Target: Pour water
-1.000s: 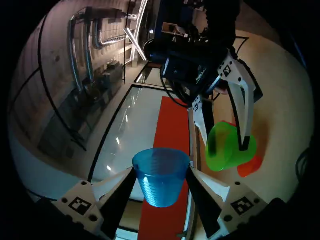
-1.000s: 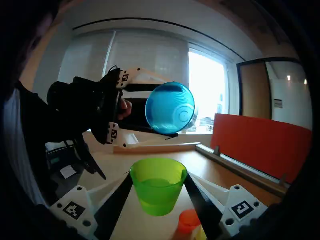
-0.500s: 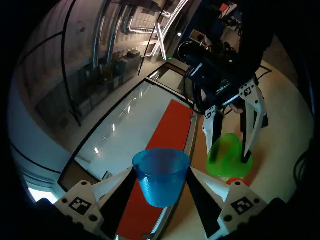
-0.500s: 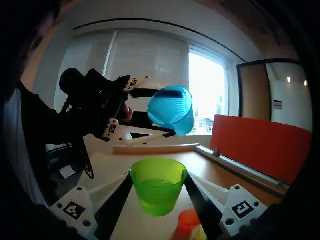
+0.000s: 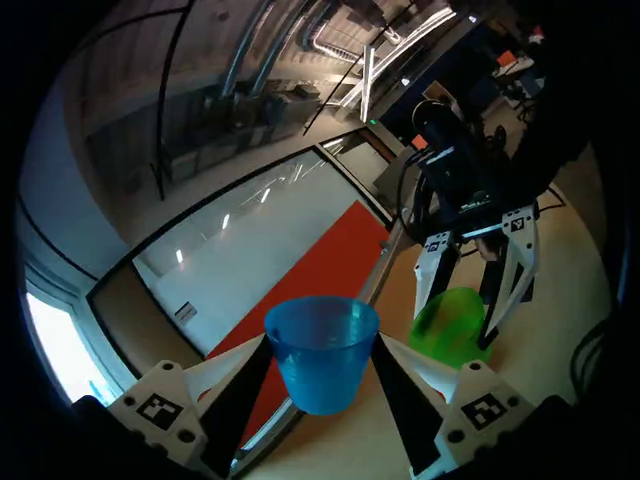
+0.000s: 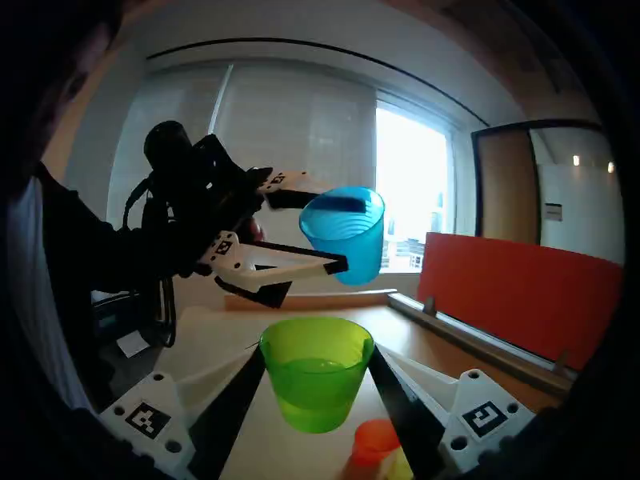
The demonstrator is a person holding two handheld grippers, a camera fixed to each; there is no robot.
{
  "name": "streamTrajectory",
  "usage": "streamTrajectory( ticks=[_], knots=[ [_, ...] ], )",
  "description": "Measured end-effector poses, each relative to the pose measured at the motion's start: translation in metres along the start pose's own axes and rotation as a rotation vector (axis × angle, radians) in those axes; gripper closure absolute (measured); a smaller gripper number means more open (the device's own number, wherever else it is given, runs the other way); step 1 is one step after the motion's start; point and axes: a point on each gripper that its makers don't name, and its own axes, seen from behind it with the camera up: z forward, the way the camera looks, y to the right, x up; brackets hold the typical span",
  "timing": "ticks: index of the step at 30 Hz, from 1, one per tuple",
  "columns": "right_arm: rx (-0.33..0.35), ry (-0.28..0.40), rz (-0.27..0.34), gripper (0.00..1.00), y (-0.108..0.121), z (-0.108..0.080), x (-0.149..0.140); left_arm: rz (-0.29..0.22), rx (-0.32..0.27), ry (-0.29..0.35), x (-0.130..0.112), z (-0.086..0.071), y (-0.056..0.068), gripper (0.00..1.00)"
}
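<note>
A translucent blue cup (image 5: 322, 352) sits between the fingers of my left gripper (image 5: 320, 364), which is shut on it. In the right gripper view the same blue cup (image 6: 343, 234) hangs in the air above and beyond the green cup, tilted only slightly, with my left gripper (image 6: 332, 228) holding it from the left. My right gripper (image 6: 317, 384) is shut on a green cup (image 6: 316, 370) with liquid in its lower part. Farther off in the left gripper view, the green cup (image 5: 448, 324) rests low over the table in my right gripper (image 5: 452, 328).
A pale wooden table (image 6: 416, 336) runs under both cups. A red panel (image 6: 520, 292) stands along its right edge behind a rail. A small orange object (image 6: 374, 442) lies just below the green cup. A person's dark sleeve (image 6: 80, 256) is at the left. Bright window (image 6: 412, 192) behind.
The blue cup has swung from tipped mouth-down toward upright and has drawn back a little from over the green cup. The green cup has stayed put.
</note>
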Motion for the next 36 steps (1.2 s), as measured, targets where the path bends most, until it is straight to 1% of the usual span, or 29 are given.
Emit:
streamTrajectory(
  ticks=[6, 12, 15, 20, 23, 27, 32, 36],
  knots=[
    [-0.003, 0.002, -0.004, 0.09, 0.000, -0.002, 0.001, -0.079, -0.007, -0.034, -0.011, 0.004, 0.003, 0.16],
    [-0.005, 0.004, -0.007, 0.09, -0.001, -0.005, 0.003, -0.163, 0.004, -0.038, -0.014, 0.006, 0.000, 0.16],
    [-0.007, 0.004, -0.008, 0.09, -0.001, -0.006, 0.003, -0.194, 0.006, -0.041, -0.015, 0.005, 0.001, 0.16],
    [-0.012, 0.007, -0.012, 0.09, 0.000, -0.007, 0.005, -0.257, 0.027, -0.057, -0.020, 0.006, -0.002, 0.16],
    [-0.014, 0.009, -0.016, 0.09, 0.001, -0.008, 0.006, -0.307, 0.030, -0.064, -0.022, 0.006, -0.002, 0.16],
    [-0.018, 0.012, -0.024, 0.09, 0.002, -0.010, 0.008, -0.386, 0.029, -0.073, -0.026, 0.007, -0.002, 0.16],
    [-0.021, 0.017, -0.028, 0.09, 0.003, -0.012, 0.010, -0.456, 0.024, -0.085, -0.030, 0.006, -0.002, 0.16],
    [-0.025, 0.017, -0.030, 0.09, 0.003, -0.012, 0.012, -0.519, 0.019, -0.089, -0.034, 0.006, 0.001, 0.16]
  ],
)
